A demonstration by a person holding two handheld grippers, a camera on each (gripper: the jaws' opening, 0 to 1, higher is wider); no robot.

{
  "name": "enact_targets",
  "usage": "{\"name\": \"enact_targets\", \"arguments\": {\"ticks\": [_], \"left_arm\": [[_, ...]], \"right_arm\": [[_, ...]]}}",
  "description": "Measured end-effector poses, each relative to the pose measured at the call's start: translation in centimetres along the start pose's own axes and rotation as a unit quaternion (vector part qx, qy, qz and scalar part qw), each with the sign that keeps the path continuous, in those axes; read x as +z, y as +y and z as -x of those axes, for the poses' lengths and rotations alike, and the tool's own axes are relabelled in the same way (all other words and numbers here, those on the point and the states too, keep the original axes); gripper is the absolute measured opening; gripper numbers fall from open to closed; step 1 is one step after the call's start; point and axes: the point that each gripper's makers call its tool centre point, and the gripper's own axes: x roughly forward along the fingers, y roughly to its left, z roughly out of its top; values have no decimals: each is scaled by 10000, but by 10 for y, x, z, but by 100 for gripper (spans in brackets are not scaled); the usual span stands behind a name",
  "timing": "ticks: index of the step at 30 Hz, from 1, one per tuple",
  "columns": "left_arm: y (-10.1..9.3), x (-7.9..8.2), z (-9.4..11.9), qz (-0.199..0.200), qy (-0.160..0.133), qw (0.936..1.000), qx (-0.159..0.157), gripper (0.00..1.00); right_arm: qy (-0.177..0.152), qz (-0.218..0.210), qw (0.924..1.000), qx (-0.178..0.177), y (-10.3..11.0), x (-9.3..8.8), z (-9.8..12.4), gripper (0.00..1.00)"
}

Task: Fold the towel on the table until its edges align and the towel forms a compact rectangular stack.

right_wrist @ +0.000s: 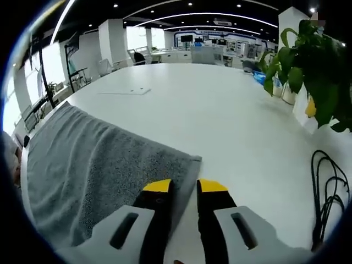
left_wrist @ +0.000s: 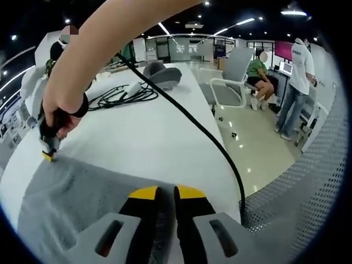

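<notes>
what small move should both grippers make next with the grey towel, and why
Probably lift both held edges and carry them across: the left gripper and right gripper look shut on the grey terry towel, which lies flat on the white table.

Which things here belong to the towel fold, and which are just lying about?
Job: grey towel on the white table; left gripper shut on its edge; right gripper at its corner.

Lying about: black cable coil, grey headset-like item, potted plant, office chair.

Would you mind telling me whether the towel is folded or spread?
Cannot tell: the grey towel lies flat on the table, layers unclear.
</notes>
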Motion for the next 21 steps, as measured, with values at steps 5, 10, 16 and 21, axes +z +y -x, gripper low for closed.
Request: {"name": "enact_targets", "arguments": {"ticks": [5,10,16,21], "left_arm": [[3,-1,0,238,-21,9997,-59,11],[4,0,1,467,-66,9988,-131,10],[2,0,-1,686,-117,9973,-224,6],[2,-1,-1,834,-116,9963,-199,5]], "right_arm": [[32,-100,9999,54,0,1,-4,9],[34,-187,9998,95,1,2,-4,6],[-62,-317,9995,71,2,5,-1,0],[-106,-552,9984,66,-3,5,-1,0]]}}
